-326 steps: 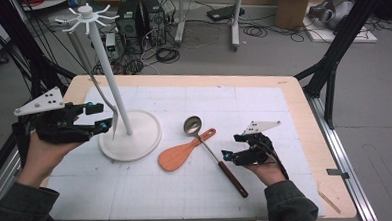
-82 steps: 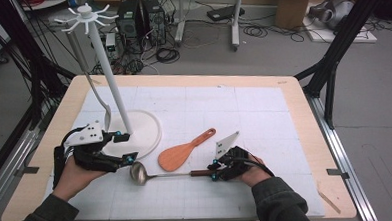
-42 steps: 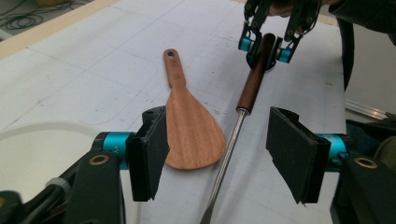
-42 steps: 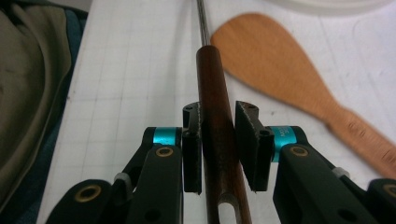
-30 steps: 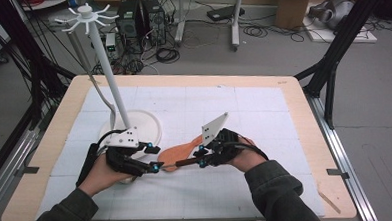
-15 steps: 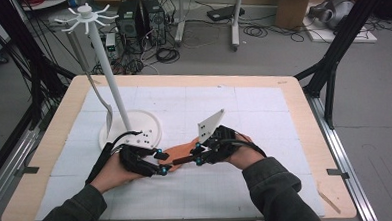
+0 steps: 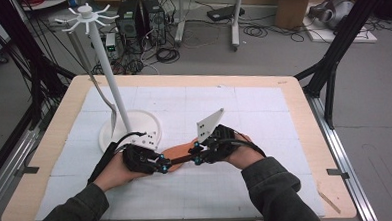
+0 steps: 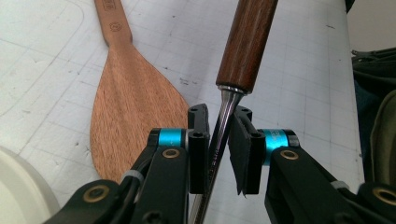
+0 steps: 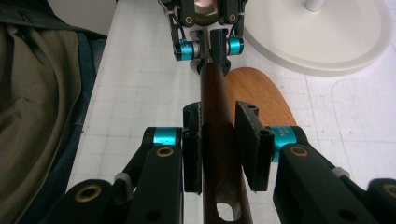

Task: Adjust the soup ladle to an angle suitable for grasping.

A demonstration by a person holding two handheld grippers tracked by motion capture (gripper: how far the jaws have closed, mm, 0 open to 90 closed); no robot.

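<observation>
- Wooden-handled ladle (image 9: 215, 93) held just in front of white stand base (image 7: 134, 128), above spatula (image 8: 130, 93).
- Right gripper (image 9: 219, 140) clamps handle.
- Left gripper (image 8: 218, 140) just closing onto steel shank.
- Spatula stamp unreadable.

Dark olive sleeves; each black hand-held gripper (image 7: 162, 165) has turquoise rings, brass screws and a trailing black cable.

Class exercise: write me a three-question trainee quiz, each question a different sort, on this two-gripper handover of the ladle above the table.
1. True or false: the right gripper clamps the ladle's wooden handle.
2. What lies flat under the ladle: A wooden spatula, B whisk, C tongs?
3. Fill in: the left gripper closes on the ladle's metal ____.

Key: 1 true. 2 A. 3 shaft; its jaws have just been closing, with the shaft between them.
</observation>
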